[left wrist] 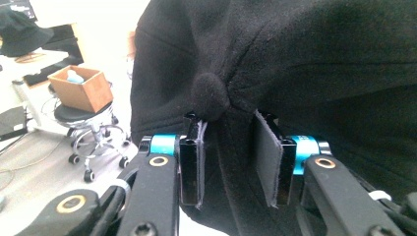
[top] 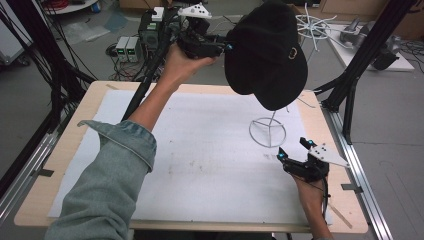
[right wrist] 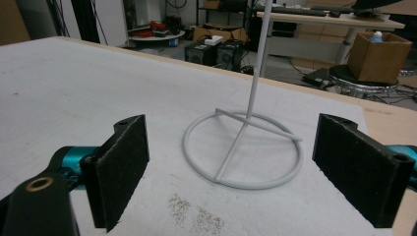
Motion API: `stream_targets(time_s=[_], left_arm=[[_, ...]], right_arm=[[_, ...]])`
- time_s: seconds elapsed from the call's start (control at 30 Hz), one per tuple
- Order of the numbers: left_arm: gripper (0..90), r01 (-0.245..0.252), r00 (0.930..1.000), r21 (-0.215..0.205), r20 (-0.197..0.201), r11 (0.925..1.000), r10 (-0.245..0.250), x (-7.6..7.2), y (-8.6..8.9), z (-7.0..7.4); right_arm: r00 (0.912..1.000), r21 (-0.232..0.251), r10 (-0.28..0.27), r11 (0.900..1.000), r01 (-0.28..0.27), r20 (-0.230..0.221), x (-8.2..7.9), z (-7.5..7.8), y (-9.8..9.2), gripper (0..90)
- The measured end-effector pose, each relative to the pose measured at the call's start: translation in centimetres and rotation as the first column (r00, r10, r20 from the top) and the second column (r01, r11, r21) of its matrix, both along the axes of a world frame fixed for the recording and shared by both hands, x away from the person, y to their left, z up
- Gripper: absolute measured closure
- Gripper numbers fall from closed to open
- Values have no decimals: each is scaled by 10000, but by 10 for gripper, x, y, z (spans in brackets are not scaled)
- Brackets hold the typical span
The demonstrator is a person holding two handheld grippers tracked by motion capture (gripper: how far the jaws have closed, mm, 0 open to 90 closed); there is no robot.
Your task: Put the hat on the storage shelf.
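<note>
A black cap [top: 267, 55] hangs on a white wire stand whose ring base [top: 267, 132] rests on the white sheet. My left gripper [top: 227, 47] is held high at the cap's left side. In the left gripper view the crown [left wrist: 295, 64] and its button [left wrist: 209, 96] sit right in front of the left gripper [left wrist: 231, 157]. A fold of the fabric lies between the parted pads, which do not pinch it. My right gripper [top: 295, 149] rests low near the table's right edge, open and holding nothing. It faces the ring base [right wrist: 243, 147] from close by, with the right gripper [right wrist: 241, 167] just short of it.
The white sheet [top: 200, 150] covers most of the wooden table [top: 40, 190]. Black frame posts [top: 360, 60] rise at the right and left. A second wire stand [top: 312, 25] lies on the floor beyond. A stool with a cardboard box [left wrist: 78, 88] stands farther off.
</note>
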State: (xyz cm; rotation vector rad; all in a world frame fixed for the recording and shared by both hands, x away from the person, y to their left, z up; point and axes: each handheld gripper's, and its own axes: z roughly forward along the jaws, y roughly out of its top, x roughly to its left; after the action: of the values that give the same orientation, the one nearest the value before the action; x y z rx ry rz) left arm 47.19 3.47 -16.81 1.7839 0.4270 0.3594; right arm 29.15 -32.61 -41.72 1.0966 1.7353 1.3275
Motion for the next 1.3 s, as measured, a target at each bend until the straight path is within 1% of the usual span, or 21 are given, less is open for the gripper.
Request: stream_targets(time_s=[0.1, 0.2, 0.37, 0.47, 0.57, 0.63, 0.83, 0.87, 0.93, 1.13, 1.17, 1.23, 1.27, 1.3], left_arm=[[640, -48, 10000, 340, -81, 9994, 51, 1, -2, -3], [625, -106, 9999, 728, -51, 9973, 110, 2, -2, -6], [605, -114, 9999, 1047, -42, 9944, 119, 3, -3, -8], [587, -163, 9999, 1401, 28, 9900, 161, 3, -5, -10], [577, -125, 9999, 1522, -13, 9883, 128, 2, -6, -12], [574, -107, 9999, 1612, 42, 9869, 101, 1, -5, -12], [556, -179, 9998, 1674, 78, 9857, 168, -3, 1, -7], [554, -216, 9998, 1616, 90, 9866, 204, -4, 3, -5], [545, -249, 9997, 1505, 112, 9883, 235, -7, 11, -1], [531, -503, 9984, 1435, 312, 9884, 463, -16, 28, 8], [527, -558, 9979, 1418, 397, 9883, 507, -17, 32, 9], [524, -785, 9945, 979, 768, 9921, 711, -23, 42, 9], [524, -789, 9956, 914, 586, 9927, 737, -24, 47, 10], [517, -828, 9958, 1020, 481, 9913, 783, -25, 52, 10]], right_arm=[[10000, 7, -20, 10000, 20, 16, 0, 0, 0, 132], [10000, 3, -25, 10000, 25, 24, 0, 0, 0, 131], [10000, 16, -37, 10000, 37, 7, 0, 0, 0, 132], [10000, 15, -33, 10000, 33, 12, 0, 0, 0, 132], [10000, 12, -22, 10000, 22, 27, 0, 0, 0, 131], [10000, 9, -21, 10000, 21, 42, 0, 0, 0, 132], [10000, 12, -17, 10000, 17, -9, 0, 0, 0, 131], [10000, 15, -14, 10000, 14, -21, 0, 0, 0, 132], [10000, 15, -18, 10000, 18, -1, 0, 0, 0, 131], [10000, 19, 0, 10000, 0, 40, 0, 0, 2, 131], [10000, 32, -5, 10000, 5, 58, 1, 0, 2, 131], [10000, 44, -12, 10000, 12, 40, 1, 0, 2, 131], [10000, 50, -21, 10000, 21, 50, 1, 0, 2, 131], [10000, 44, -25, 10000, 25, 61, 1, 1, 2, 131]])
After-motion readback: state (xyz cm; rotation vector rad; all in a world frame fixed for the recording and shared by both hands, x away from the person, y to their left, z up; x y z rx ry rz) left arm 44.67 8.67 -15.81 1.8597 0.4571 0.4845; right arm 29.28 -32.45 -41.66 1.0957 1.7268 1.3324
